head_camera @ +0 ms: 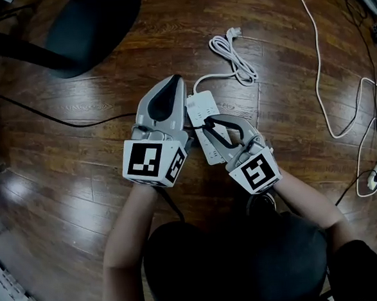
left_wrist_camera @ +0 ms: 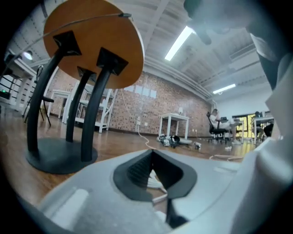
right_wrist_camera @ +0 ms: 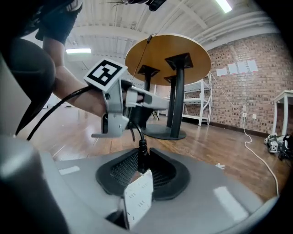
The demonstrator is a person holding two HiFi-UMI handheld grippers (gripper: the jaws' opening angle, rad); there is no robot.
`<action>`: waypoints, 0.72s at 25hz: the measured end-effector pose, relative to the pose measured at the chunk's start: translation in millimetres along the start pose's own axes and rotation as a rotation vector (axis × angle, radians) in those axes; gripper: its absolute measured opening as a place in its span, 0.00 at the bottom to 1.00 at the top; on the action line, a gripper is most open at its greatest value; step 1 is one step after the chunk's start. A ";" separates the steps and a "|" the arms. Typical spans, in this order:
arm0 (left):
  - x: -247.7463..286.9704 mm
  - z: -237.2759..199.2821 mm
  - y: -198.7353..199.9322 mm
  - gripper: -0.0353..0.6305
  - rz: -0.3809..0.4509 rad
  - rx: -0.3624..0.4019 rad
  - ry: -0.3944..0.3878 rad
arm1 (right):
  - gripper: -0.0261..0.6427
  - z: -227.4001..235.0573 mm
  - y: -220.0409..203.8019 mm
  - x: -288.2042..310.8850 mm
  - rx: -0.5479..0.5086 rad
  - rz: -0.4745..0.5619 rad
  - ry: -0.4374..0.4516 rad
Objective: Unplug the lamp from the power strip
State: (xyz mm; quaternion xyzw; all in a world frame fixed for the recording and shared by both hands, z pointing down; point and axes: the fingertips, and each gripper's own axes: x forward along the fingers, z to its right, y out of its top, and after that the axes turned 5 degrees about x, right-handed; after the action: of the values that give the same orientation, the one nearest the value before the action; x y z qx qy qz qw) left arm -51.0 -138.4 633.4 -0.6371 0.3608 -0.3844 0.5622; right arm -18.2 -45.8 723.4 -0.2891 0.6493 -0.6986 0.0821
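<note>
Open-plan office or lab, brick wall [left_wrist_camera: 151,98], wooden floor [head_camera: 60,162], white desks [left_wrist_camera: 174,117], strip ceiling lights [left_wrist_camera: 178,43]

Nothing legible anywhere.
The marker cubes [head_camera: 152,162] carry only black-and-white square patterns; the paper sheets [right_wrist_camera: 238,68] on the brick wall [right_wrist_camera: 270,87] are too small to read.
</note>
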 end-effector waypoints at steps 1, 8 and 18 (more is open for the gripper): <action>-3.4 -0.7 19.8 0.06 0.033 0.013 0.004 | 0.15 4.7 6.4 1.1 -0.011 0.009 -0.006; -38.0 -4.1 112.1 0.06 0.163 0.217 0.046 | 0.15 25.7 76.8 -6.1 -0.085 0.072 -0.024; -75.0 3.2 256.1 0.06 0.175 0.244 0.115 | 0.15 29.4 239.9 -52.9 -0.107 0.096 0.008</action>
State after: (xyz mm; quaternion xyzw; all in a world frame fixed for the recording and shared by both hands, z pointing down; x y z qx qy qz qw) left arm -88.5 -97.6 372.4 -0.5074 0.3971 -0.4106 0.6452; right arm -22.4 -79.5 478.4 -0.2588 0.6991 -0.6593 0.0975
